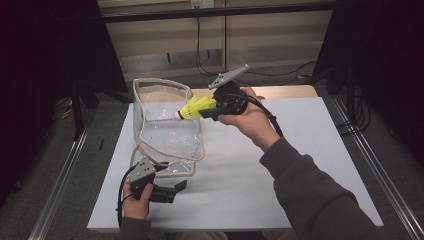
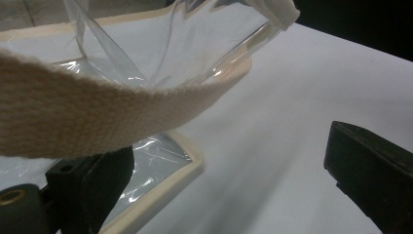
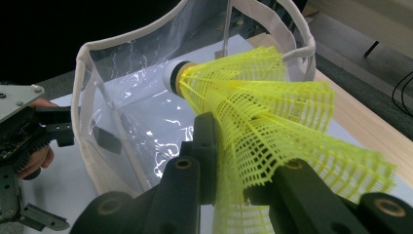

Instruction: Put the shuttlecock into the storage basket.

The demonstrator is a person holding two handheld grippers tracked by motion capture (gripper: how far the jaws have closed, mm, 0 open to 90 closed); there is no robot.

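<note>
A yellow mesh shuttlecock (image 1: 195,106) with a white cork tip is held by its skirt in my right gripper (image 1: 206,111), which is shut on it. The cork points at the upper wall of a clear plastic bag (image 1: 165,135) with beige trim, standing on the white board. In the right gripper view the shuttlecock (image 3: 253,107) sits between the jaws of the right gripper (image 3: 234,161), close to the bag (image 3: 126,97). My left gripper (image 1: 172,177) rests at the bag's near corner, jaws wide apart. In its own view the left gripper (image 2: 219,165) has the beige strap (image 2: 73,117) above one jaw.
The white board (image 1: 280,165) covers a wooden table (image 1: 290,91) whose edge shows at the back. Metal rails (image 1: 370,165) run along both sides. Cables (image 1: 210,65) hang by the far wall. The person's sleeve (image 1: 310,190) crosses the board's right half.
</note>
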